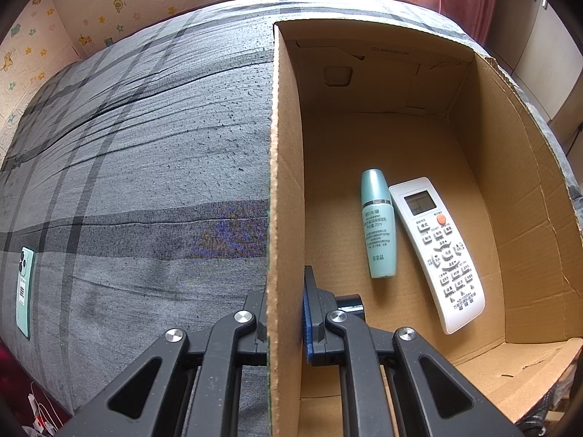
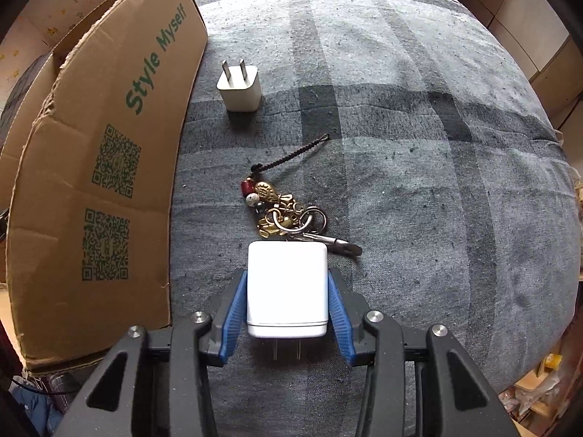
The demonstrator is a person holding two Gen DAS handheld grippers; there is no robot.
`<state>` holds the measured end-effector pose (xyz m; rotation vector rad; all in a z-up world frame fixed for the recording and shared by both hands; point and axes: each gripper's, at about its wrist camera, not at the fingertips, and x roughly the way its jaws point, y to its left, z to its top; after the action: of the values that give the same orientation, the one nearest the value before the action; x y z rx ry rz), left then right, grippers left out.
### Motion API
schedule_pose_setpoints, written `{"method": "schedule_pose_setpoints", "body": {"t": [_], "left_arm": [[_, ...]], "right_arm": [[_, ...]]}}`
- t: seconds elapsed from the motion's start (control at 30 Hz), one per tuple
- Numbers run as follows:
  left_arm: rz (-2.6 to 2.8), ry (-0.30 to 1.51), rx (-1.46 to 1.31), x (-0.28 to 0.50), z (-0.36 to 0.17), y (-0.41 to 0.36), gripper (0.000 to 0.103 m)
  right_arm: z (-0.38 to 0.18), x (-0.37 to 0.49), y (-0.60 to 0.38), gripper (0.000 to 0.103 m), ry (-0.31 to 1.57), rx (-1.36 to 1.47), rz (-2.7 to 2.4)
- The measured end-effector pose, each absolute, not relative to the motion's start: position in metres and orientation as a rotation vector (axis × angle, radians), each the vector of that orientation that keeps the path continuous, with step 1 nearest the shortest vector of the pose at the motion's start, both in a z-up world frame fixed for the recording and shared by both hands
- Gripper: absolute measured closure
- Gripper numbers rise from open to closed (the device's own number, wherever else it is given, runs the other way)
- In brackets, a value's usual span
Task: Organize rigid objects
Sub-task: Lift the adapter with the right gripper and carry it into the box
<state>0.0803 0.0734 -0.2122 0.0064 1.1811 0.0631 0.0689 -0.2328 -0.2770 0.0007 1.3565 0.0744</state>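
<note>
The right gripper (image 2: 288, 300) clamps the large white charger (image 2: 287, 291) between its fingers, keys (image 2: 288, 211) just beyond. The left gripper (image 1: 286, 313) pinches the box wall (image 1: 286, 182). Next I judge: lift it into the box.

The brown cardboard box (image 1: 288, 182) hides much: its near wall covers the left tool's (image 1: 286, 324) outer finger almost wholly, and a small black object (image 1: 349, 302) just inside that wall shows only its top. In the right wrist view the box runs off the left edge. Beside it there, the large white plug block (image 2: 287, 291) covers the near end of the brass keyring bunch (image 2: 284, 211), whose charms are too small to tell apart.
</note>
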Motion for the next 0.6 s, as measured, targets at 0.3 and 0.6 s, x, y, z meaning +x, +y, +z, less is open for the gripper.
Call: {"method": "schedule_pose_setpoints", "body": {"t": [0.3, 0.6], "left_arm": [[0.063, 1.182, 0.005, 0.080, -0.212, 0.073, 0.092], [0.062, 1.182, 0.006, 0.080, -0.212, 0.074, 0.092]], "right_arm": [[-0.262, 0.071, -0.241, 0.057, 1.342, -0.009, 0.065], [-0.237, 0.073, -0.229, 0.057, 1.314, -0.034, 0.074]]}}
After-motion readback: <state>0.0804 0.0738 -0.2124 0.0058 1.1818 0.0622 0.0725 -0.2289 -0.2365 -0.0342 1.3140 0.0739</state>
